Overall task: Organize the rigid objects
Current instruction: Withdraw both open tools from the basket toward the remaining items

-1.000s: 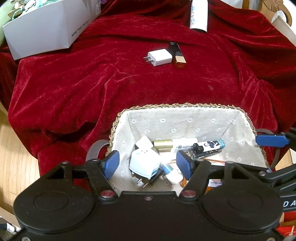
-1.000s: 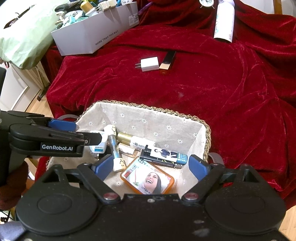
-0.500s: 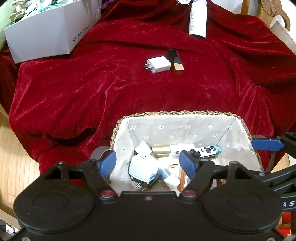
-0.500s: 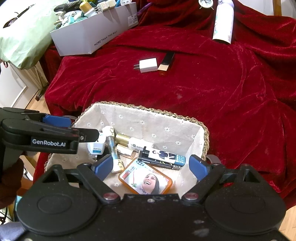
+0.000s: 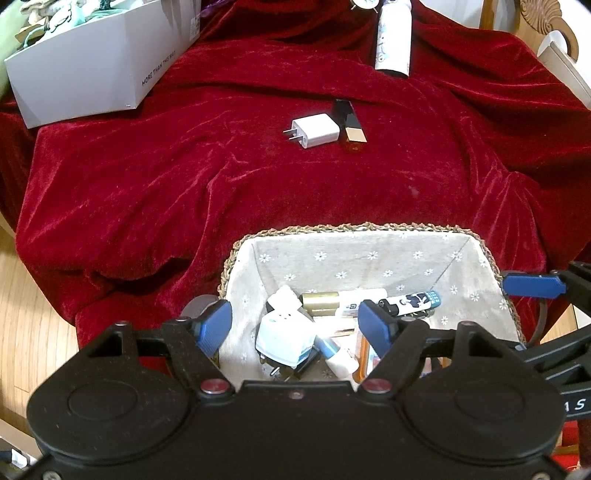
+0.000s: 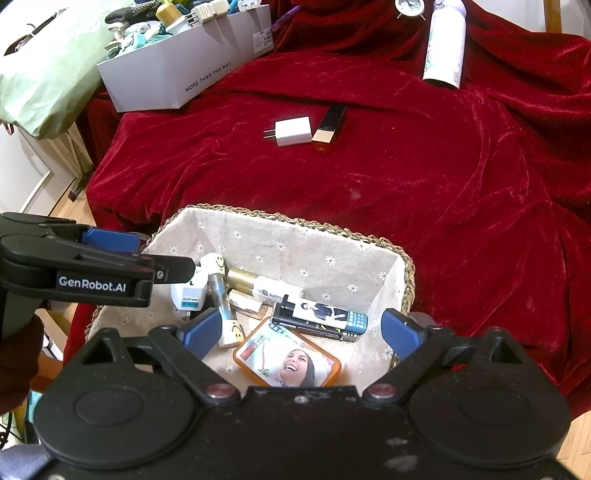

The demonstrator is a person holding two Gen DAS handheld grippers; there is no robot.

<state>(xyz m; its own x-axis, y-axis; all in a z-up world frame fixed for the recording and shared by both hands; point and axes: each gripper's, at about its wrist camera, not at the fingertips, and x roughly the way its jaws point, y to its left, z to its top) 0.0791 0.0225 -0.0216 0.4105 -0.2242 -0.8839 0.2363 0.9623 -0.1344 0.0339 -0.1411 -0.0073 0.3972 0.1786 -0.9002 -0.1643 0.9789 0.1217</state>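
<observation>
A woven basket [image 5: 351, 227] [image 6: 295, 223] with a flowered lining stands at the near edge of the red cloth. It holds a white travel plug [image 5: 282, 338], a gold-capped tube [image 6: 258, 284], a smiley tube [image 6: 221, 314], a lighter [image 6: 321, 314] and an orange photo tin [image 6: 288, 360]. My left gripper [image 5: 295, 326] is open and empty above the basket's left part. My right gripper [image 6: 303, 330] is open and empty above its near side. A white charger [image 5: 314, 131] [image 6: 291, 131] and a black-and-gold lipstick [image 5: 351, 125] [image 6: 328, 127] lie side by side farther back on the cloth.
A grey box [image 5: 99, 70] [image 6: 184, 66] full of small items stands at the back left. A white bottle [image 5: 393, 37] [image 6: 445, 44] lies at the back with a small clock [image 6: 408, 7] beside it. A green bag [image 6: 48, 66] is at far left. Wooden floor shows at left.
Both grippers have drawn back and up from the basket, staying open. The things in the basket and on the cloth have not moved.
</observation>
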